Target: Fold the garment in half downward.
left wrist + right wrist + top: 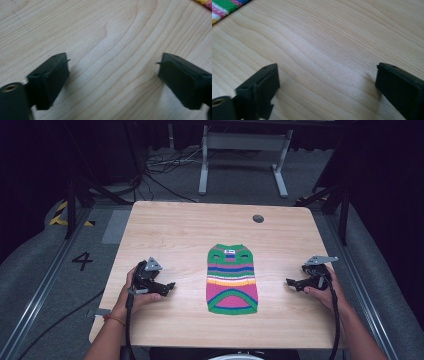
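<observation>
A small striped knitted garment (232,279), green, pink, blue and white, lies flat in the middle of the wooden table (175,235). My left gripper (169,287) rests low over the table to the garment's left, jaws open, nothing between them. My right gripper (292,283) sits to the garment's right, also open and empty. In the left gripper view both black jaws stand wide apart around the gripper's midpoint (112,61) over bare wood, with a garment corner (205,3) at top right. The right gripper view shows open jaws about its midpoint (327,66), a garment edge (224,8) at top left.
A round grey grommet (258,218) sits in the table near its far edge. Beyond the table stand a white desk frame (245,155) and loose cables (165,170) on the floor. Dark stands flank both sides.
</observation>
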`<action>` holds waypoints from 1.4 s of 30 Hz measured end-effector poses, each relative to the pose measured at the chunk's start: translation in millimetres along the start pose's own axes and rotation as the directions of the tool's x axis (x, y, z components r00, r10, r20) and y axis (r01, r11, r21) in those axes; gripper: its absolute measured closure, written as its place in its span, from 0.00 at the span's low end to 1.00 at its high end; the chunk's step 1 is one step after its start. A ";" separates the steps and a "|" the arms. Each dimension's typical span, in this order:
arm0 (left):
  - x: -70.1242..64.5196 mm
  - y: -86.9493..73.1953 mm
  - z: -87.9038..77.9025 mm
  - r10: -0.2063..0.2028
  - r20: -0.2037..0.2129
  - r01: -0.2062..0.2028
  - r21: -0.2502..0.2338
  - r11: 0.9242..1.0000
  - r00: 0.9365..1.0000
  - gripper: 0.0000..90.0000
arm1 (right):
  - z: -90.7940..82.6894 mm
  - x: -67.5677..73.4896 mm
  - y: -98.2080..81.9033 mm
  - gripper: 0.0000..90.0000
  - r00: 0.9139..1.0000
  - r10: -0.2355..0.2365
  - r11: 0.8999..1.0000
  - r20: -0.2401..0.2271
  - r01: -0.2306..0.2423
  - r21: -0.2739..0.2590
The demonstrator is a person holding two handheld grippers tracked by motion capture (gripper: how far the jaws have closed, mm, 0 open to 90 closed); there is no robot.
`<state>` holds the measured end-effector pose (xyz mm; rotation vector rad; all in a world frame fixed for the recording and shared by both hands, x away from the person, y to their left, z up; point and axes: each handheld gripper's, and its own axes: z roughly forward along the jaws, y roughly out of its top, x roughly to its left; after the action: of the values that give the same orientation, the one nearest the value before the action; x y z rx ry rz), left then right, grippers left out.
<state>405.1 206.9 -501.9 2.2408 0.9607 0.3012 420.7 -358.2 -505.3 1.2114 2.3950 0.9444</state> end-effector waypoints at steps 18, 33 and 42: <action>-15.7 85.0 33.7 0.110 0.093 -0.113 0.020 0.993 0.990 0.33 | 11.9 17.6 64.6 0.47 0.994 -0.079 0.994 -0.072 0.073 -0.078; -6.4 137.6 88.8 0.060 0.080 -0.058 -0.028 0.998 0.995 0.33 | 80.7 42.6 135.1 0.50 0.983 -0.154 0.988 -0.102 0.151 -0.037; -8.5 145.0 113.1 0.029 0.069 -0.027 -0.025 0.999 0.997 0.34 | 103.2 42.8 139.2 0.52 0.986 -0.132 0.991 -0.099 0.130 -0.026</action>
<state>530.1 72.2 -490.0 2.2298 0.8857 0.2445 533.0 -220.6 -487.1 1.0079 2.5019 1.0061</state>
